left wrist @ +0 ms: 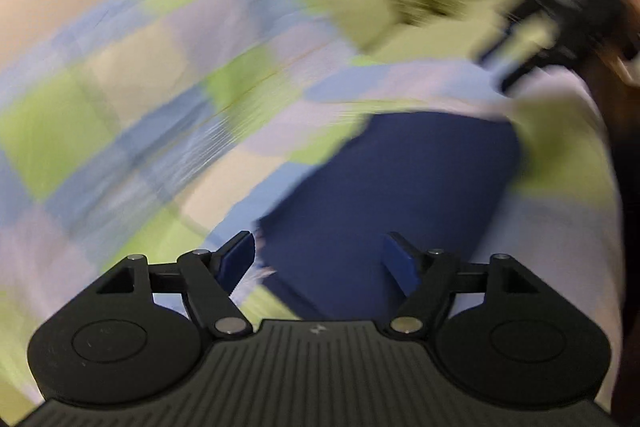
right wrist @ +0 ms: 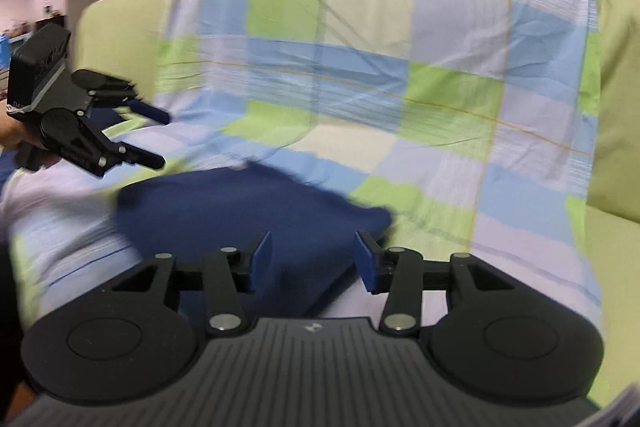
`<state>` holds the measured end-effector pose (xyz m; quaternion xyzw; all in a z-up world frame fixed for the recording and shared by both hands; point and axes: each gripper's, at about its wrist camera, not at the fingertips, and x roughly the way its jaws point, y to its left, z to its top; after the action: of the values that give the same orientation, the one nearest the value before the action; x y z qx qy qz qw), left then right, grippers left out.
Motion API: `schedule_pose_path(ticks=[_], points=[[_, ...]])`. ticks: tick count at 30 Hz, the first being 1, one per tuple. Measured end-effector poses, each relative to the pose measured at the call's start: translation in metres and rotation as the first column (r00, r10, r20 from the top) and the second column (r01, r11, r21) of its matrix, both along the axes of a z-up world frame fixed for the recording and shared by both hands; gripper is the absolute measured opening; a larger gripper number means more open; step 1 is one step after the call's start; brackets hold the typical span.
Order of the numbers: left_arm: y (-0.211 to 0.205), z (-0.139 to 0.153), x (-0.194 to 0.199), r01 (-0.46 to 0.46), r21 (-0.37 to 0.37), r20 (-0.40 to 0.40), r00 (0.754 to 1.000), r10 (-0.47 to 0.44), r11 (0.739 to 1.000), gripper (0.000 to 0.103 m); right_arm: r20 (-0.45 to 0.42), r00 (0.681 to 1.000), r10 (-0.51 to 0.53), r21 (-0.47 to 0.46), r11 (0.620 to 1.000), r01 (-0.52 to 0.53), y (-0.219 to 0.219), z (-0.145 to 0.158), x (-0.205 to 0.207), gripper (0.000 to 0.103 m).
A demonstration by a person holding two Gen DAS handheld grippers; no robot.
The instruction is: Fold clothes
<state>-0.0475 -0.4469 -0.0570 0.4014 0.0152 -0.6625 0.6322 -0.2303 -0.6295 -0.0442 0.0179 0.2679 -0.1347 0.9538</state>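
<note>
Both sets of jaws stand apart and hold nothing. The right gripper (right wrist: 313,259) hangs directly over the near edge of the navy garment (right wrist: 248,203); the left gripper (left wrist: 320,259) is at its left end. The garment lies bunched on the checked sheet (right wrist: 360,47) covering the green sofa (right wrist: 616,99), its long axis running left-right. The right hand looks nearer. No legible writing.

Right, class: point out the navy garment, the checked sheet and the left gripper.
navy garment (right wrist: 248,211), right wrist view, middle of the cloth.
checked sheet (right wrist: 360,39), right wrist view, draped part over the sofa back.
left gripper (right wrist: 164,137), right wrist view, between its fingertips.
</note>
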Motion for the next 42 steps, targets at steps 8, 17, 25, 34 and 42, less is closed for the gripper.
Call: schedule_pose_path(ticks=[8,17,25,34,42], points=[[-0.005,-0.067,-0.066,0.138,0.069,0.410,0.899,-0.155,0.988,0.074,-0.236,0.967,0.100,-0.387,0.903,-0.188,0.095,-0.031,0.024,0.055],[-0.035,-0.081,-0.041,0.126,0.163,0.347,0.921,-0.177,0.978,0.061,-0.477,0.875,0.083,-0.606,0.690,-0.396,0.116,-0.079,0.088,0.065],[-0.029,-0.082,-0.046,0.139,0.178,0.368,0.909,-0.197,0.974,0.058,-0.530,0.847,0.038,-0.637,0.642,-0.428,0.104,-0.084,0.081,0.063],[-0.021,-0.080,-0.050,0.110,0.225,0.377,0.906,-0.191,0.968,0.047,-0.544,0.839,0.023,-0.629,0.651,-0.426,0.110,-0.085,0.087,0.040],[-0.012,-0.083,-0.044,0.112,0.196,0.332,0.927,-0.174,0.974,0.047,-0.512,0.858,0.049,-0.619,0.671,-0.408,0.105,-0.094,0.077,0.036]])
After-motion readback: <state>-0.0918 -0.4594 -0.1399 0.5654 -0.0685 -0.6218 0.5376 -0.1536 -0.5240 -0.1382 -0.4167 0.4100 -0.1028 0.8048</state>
